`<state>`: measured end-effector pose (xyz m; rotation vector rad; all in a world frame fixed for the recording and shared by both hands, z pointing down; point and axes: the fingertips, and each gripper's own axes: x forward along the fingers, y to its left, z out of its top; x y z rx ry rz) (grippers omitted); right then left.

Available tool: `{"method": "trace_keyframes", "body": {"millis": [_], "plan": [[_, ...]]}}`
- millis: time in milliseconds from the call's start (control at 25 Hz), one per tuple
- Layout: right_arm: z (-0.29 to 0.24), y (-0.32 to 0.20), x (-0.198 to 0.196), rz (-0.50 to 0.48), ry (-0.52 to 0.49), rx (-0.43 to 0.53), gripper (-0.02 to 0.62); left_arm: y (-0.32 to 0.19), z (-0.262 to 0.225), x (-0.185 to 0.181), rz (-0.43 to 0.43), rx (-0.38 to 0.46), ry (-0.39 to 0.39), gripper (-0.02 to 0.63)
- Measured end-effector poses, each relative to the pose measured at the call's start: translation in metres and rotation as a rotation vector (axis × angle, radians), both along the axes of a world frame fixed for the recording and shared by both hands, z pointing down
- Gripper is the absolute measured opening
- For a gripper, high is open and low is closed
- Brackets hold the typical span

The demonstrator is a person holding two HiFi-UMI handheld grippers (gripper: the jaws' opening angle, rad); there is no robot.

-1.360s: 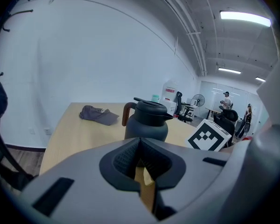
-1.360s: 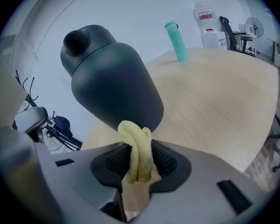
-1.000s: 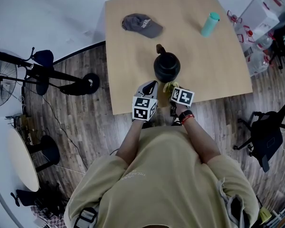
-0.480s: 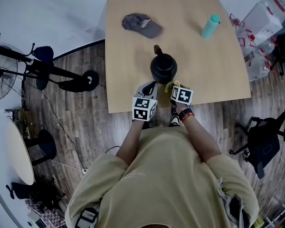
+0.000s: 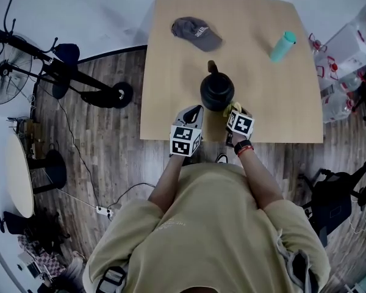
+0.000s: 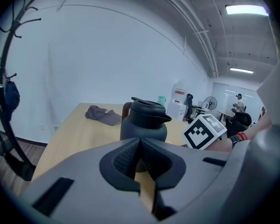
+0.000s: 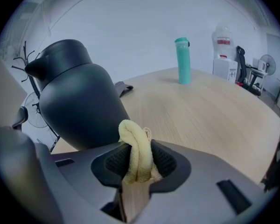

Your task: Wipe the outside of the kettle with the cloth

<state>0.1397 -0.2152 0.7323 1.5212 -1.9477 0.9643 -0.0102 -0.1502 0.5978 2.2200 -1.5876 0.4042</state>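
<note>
One bench (image 5: 171, 102), carrying from the left: one grey cap (image 5: 196, 33) at the far side. Left tongs (image 6: 140, 146) at the near edge, jaws pressed together on nothing, pointing at one black kettle (image 5: 217, 91) upright mid-bench. Right tongs (image 7: 139, 157) clamped on one yellow cloth (image 7: 136, 143), just beside the kettle's right flank. One teal bottle (image 5: 283, 46) upright, far right.

An open-plan office: strip lights (image 6: 246, 9) and exposed pipes (image 6: 196, 29) run along a bare ceiling at the upper right of the left gripper view, with a standing fan (image 6: 209, 102) far back at right. In the head view a pale wooden table (image 5: 171, 102) stands on plank flooring (image 5: 110, 163), a black office chair (image 5: 332, 194) at lower right, and a water-cooler bottle (image 7: 222, 37) shows at upper right of the right gripper view
</note>
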Motion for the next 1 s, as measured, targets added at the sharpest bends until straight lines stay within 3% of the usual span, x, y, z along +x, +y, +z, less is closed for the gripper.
{"method": "trace_keyframes", "body": {"millis": [400, 600, 760, 1000], "plan": [[-0.058, -0.030, 0.010, 0.018, -0.101, 0.131, 0.120, -0.010, -0.041, -0.017, -0.036, 0.072, -0.010, 0.024], [-0.123, -0.049, 0.014, 0.016, -0.160, 0.278, 0.120, -0.032, -0.088, -0.022, -0.041, 0.138, 0.004, 0.025], [-0.181, -0.057, 0.013, -0.023, -0.143, 0.418, 0.120, -0.046, -0.125, -0.020, -0.033, 0.205, 0.009, 0.023], [-0.251, -0.050, -0.006, -0.096, -0.109, 0.555, 0.120, -0.066, -0.171, -0.024, -0.007, 0.299, 0.011, 0.023]]}}
